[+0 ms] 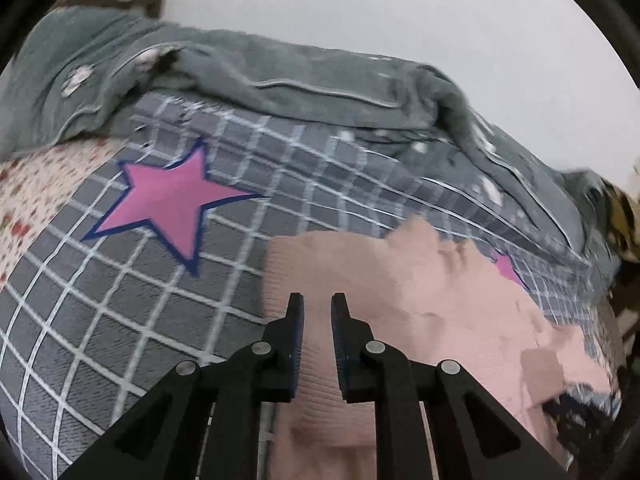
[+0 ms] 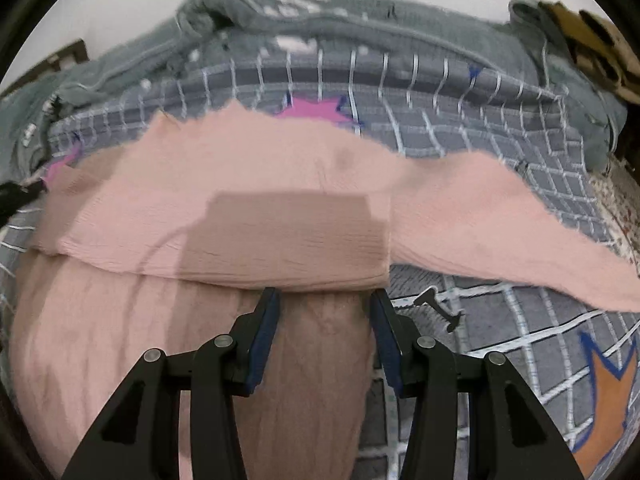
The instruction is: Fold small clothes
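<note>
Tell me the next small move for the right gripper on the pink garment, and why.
Probably lower the right gripper a little and close on the folded edge of the pink garment. Its jaws stand apart with that edge just ahead of the tips, nothing pinched yet. The left gripper hangs nearly shut over the cloth, apparently holding nothing.

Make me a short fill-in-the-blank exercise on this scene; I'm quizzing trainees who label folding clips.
1. The garment being folded is ____ in colour.
2. It lies on a grey bedsheet crossed by white ____ lines.
3. In the left wrist view, the big pink shape printed on the sheet is a ____.
4. The right gripper has its jaws standing ____, empty, above the garment's folded edge.

Missing words: pink; grid; star; open
</note>
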Motion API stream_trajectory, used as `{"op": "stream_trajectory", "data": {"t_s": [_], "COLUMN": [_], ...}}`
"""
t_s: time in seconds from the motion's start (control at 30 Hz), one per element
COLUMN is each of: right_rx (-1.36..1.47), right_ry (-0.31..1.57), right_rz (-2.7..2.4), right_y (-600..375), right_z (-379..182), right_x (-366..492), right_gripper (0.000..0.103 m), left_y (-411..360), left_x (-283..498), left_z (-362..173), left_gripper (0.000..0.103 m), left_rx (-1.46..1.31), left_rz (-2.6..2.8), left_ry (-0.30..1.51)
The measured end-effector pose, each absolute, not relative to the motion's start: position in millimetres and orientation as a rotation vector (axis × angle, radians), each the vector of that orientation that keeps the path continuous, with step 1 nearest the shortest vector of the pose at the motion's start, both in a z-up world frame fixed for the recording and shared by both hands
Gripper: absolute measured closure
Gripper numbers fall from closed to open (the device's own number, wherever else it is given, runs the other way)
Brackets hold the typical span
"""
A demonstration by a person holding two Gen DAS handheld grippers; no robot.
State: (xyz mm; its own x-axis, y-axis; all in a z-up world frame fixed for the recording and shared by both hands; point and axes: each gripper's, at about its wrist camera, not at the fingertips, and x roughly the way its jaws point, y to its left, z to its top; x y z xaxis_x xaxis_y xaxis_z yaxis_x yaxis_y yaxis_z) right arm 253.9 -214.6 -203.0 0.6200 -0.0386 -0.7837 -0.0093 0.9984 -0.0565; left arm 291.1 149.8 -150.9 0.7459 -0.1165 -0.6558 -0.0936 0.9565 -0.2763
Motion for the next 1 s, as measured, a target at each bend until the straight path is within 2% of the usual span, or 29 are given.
{"op": "stream_trajectory", "data": {"t_s": [0.2, 0.43, 0.67, 0.8, 1.0], "right_rx": [-0.045, 0.049, 0.185, 0.233, 0.217], "right_ry": [0.852, 0.795, 0.754, 0.788, 0.817], "right_rz": [-0.001, -0.178, -0.391, -0.462, -0.460], "right_y": [-229.0, -317.0, -436.3, -476.9, -489.4], "right_z": [-187.5, -171.4, -160.5, -172.1, -182.1], "right_x": [238.1, 210.8, 180.7, 182.7, 198.1], "right_gripper": [0.055, 0.050, 0.048, 0.048, 0.048], "left_y": [121.4, 123.4, 104.1, 90.7, 82.3], "left_x": [307.8, 311.0, 310.2, 309.9, 311.5], "left_z": [-177.7, -184.6, -186.1, -188.0, -190.1], "left_gripper": [0.089, 0.087, 0.071, 0.053, 0.047], "left_rx": [-0.176, -0.188, -0.105, -0.042, -0.011], "left_rz": [-0.004, -0.002, 0.023, 0.017, 0.042], "left_ry": [0.886, 0.897, 0.878, 0.861, 0.841]}}
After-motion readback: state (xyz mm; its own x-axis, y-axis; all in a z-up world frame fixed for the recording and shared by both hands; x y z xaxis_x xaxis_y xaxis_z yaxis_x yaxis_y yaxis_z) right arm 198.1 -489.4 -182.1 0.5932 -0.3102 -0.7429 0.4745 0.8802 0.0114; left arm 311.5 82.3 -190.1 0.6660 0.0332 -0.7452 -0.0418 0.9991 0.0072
